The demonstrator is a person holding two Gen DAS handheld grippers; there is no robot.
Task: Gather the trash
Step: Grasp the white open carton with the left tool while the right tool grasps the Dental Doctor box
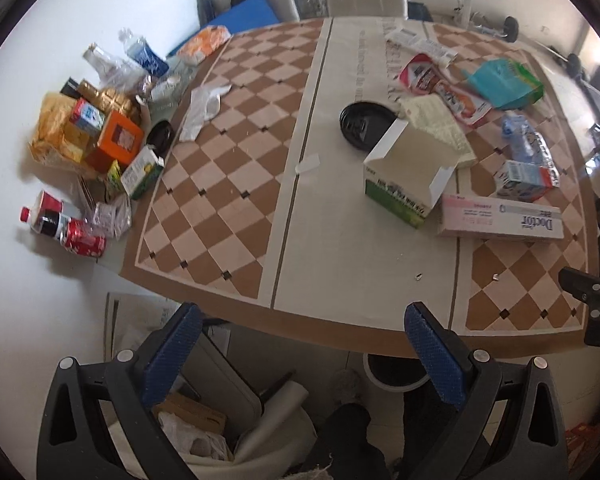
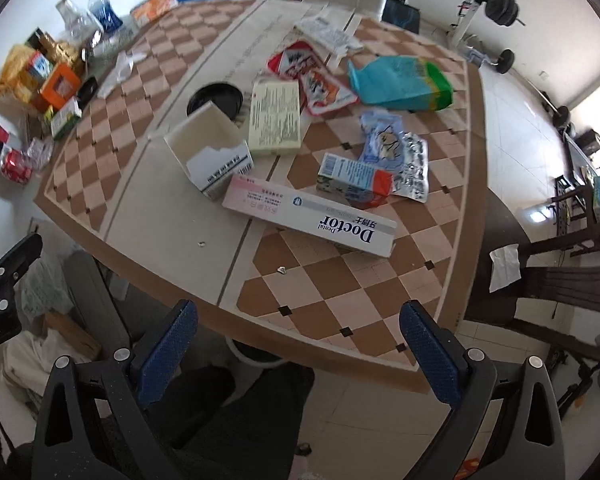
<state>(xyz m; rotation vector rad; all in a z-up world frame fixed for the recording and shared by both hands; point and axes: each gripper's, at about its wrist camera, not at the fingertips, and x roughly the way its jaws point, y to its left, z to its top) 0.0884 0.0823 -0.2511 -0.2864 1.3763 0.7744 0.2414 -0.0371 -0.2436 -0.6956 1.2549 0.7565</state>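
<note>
Right wrist: floor trash pile [image 2: 40, 92] blurred.

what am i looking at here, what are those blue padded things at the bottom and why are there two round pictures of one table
No robot here: a person holds a two-finger tool in each hand, each with a fisheye camera looking along its fingers. The blue pads are the left tongs and the right tongs, both open and holding nothing. Both pictures show the same checkered brown-and-cream table. On it lies trash: a long pink-and-white toothpaste box, an opened white-and-green carton, a round black plastic lid and a teal-and-green plastic bag.
</note>
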